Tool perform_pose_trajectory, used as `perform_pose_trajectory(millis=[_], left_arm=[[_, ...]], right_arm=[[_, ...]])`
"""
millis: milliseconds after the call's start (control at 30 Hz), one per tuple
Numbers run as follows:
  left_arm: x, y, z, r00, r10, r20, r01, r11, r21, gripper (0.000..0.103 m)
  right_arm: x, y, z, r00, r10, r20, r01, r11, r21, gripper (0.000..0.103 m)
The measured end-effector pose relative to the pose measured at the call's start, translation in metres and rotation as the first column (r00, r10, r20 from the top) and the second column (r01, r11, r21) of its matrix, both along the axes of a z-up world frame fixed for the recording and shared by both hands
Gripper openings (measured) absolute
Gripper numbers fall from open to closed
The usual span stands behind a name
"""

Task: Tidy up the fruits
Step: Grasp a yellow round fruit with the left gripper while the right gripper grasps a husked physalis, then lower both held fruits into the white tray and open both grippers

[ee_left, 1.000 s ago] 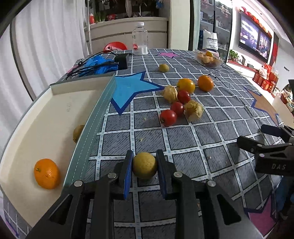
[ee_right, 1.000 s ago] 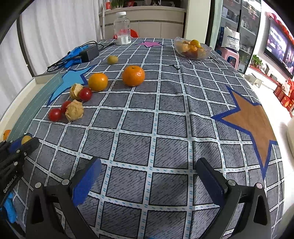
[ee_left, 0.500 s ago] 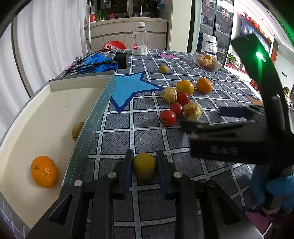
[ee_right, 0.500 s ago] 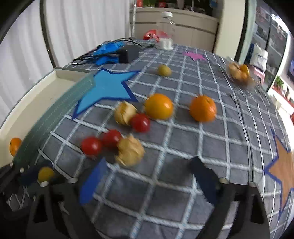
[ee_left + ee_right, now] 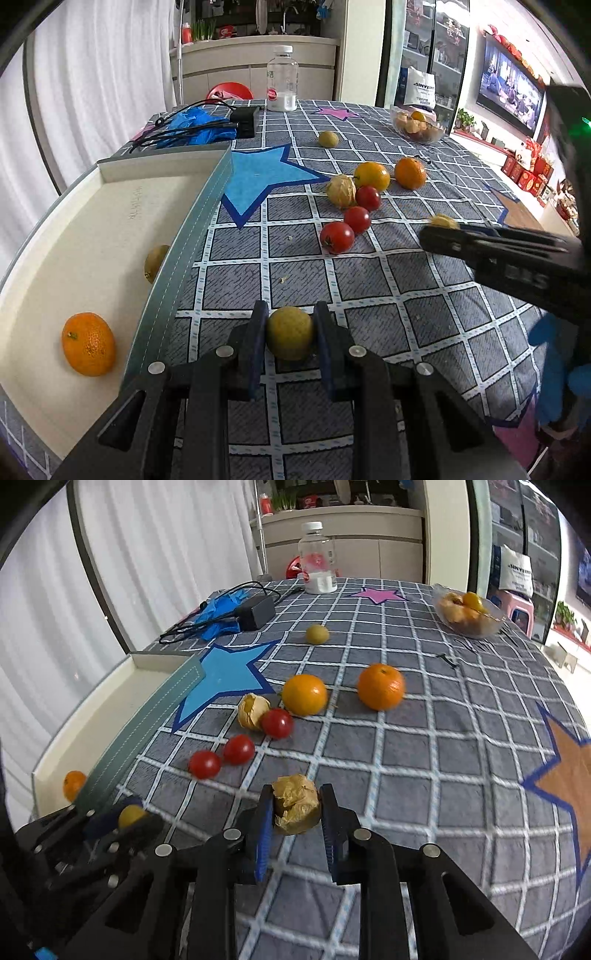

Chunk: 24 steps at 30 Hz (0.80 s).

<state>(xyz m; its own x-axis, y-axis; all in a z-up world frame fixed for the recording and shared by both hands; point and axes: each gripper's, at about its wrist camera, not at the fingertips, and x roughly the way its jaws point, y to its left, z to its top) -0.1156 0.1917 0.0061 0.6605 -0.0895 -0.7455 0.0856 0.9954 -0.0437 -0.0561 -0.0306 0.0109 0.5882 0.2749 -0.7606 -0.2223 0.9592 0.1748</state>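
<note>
My left gripper [image 5: 290, 332] is shut on a small yellow-green fruit [image 5: 289, 333], just above the checked tablecloth beside the white tray [image 5: 110, 221]. The tray holds an orange [image 5: 88, 343] and a yellow-green fruit [image 5: 155, 258]. My right gripper [image 5: 295, 808] is shut on a husked physalis [image 5: 296, 805]. On the cloth lie three cherry tomatoes [image 5: 204, 763], another physalis [image 5: 252, 710], two oranges [image 5: 304, 695] and a yellow-green fruit [image 5: 317, 634]. The left gripper shows in the right wrist view [image 5: 125, 818].
A glass bowl of fruit [image 5: 469, 614] stands at the back right. A water bottle [image 5: 317, 565], a black power adapter [image 5: 256, 612] with cables and blue gloves [image 5: 218, 609] lie at the back. The tray's grey rim [image 5: 184, 236] runs along the left.
My right gripper swung left to the fruit cluster and closed on the nearest husked physalis. My left gripper kept hold of the yellow-green fruit and barely moved.
</note>
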Motion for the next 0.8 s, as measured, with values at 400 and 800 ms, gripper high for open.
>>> perform_pose_trajectory(millis=[400,800], left_arm=[[-0.023,0.023,0.031,0.997,-0.006,0.077,0.014,0.994,-0.107,0.027],[-0.031,0.105,0.049,0.971,0.191,0.148,-0.183,0.981,-0.061,0.027]], right_arm=[[-0.018,0.006,0.021,1.0,0.021,0.019,-0.021,0.999,0.04,0.025],[-0.005,0.088,0.026,0.987,0.158,0.012,-0.158,0.986,0.047,0.025]])
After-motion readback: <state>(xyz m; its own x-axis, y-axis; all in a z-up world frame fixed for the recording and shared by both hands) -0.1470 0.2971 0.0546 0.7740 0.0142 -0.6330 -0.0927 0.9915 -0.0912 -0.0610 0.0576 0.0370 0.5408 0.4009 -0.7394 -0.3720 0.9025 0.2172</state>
